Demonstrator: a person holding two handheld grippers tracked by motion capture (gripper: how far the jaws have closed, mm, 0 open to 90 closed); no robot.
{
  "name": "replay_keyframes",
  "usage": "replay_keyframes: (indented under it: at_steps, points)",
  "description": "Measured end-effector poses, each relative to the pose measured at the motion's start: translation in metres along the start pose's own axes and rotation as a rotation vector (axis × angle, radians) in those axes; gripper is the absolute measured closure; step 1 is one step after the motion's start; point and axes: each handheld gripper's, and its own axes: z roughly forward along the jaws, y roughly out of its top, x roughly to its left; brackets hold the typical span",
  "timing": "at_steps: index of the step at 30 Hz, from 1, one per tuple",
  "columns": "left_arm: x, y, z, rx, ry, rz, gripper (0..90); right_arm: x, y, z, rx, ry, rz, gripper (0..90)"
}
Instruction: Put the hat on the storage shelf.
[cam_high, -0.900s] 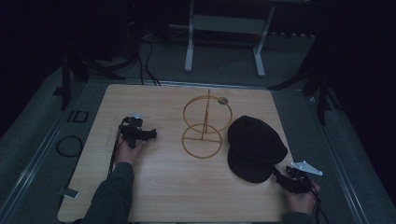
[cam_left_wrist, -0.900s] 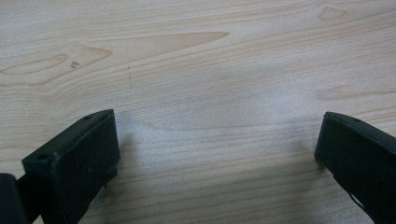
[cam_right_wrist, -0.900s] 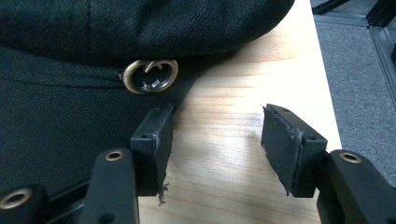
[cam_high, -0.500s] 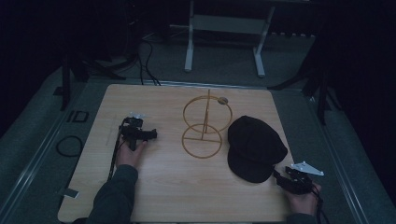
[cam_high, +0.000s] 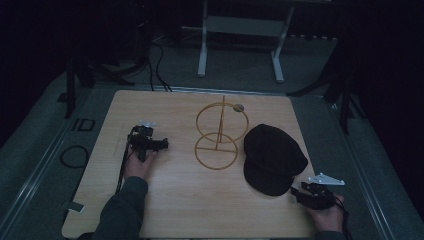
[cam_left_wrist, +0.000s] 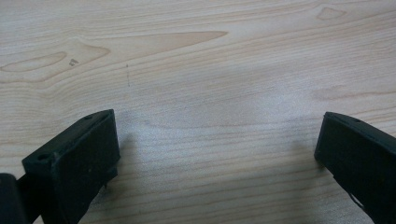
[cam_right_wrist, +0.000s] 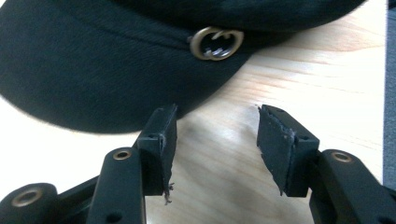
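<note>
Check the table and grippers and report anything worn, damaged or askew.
The right gripper has frayed, ragged rubber pads, with a loose shred hanging from one. The black cap and wire stand look fine.

From above, my table (cam_high: 175, 200) sits dimly lit and everything around it falls into near black. My left gripper view is bright, with soft shadows beside the jaws and a pale sheen at centre. My right gripper view blows out white at 8 o'clock.
</note>
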Motion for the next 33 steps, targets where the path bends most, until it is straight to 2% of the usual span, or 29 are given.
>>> replay_keyframes:
  at_steps: [4,15,25,30,33]
  points:
    - [0.0,0.0,0.0,0.0,0.0,0.0,0.0,0.003,0.004,-0.001,0.032,0.005,-0.048,47.6]
    - [0.0,0.0,0.0,-0.001,-0.001,0.001,0.0,0.006,0.01,-0.004,0.097,0.047,-0.122,47.2]
    - [0.0,0.0,0.0,-0.003,-0.001,-0.002,0.0,0.01,0.025,-0.019,0.092,0.063,-0.168,48.1]
    - [0.0,0.0,0.0,-0.003,-0.001,-0.002,0.0,0.013,0.035,-0.025,0.09,0.07,-0.2,48.0]
    - [0.0,0.0,0.0,-0.003,-0.001,-0.002,0.0,0.016,0.045,-0.031,0.089,0.07,-0.234,47.8]
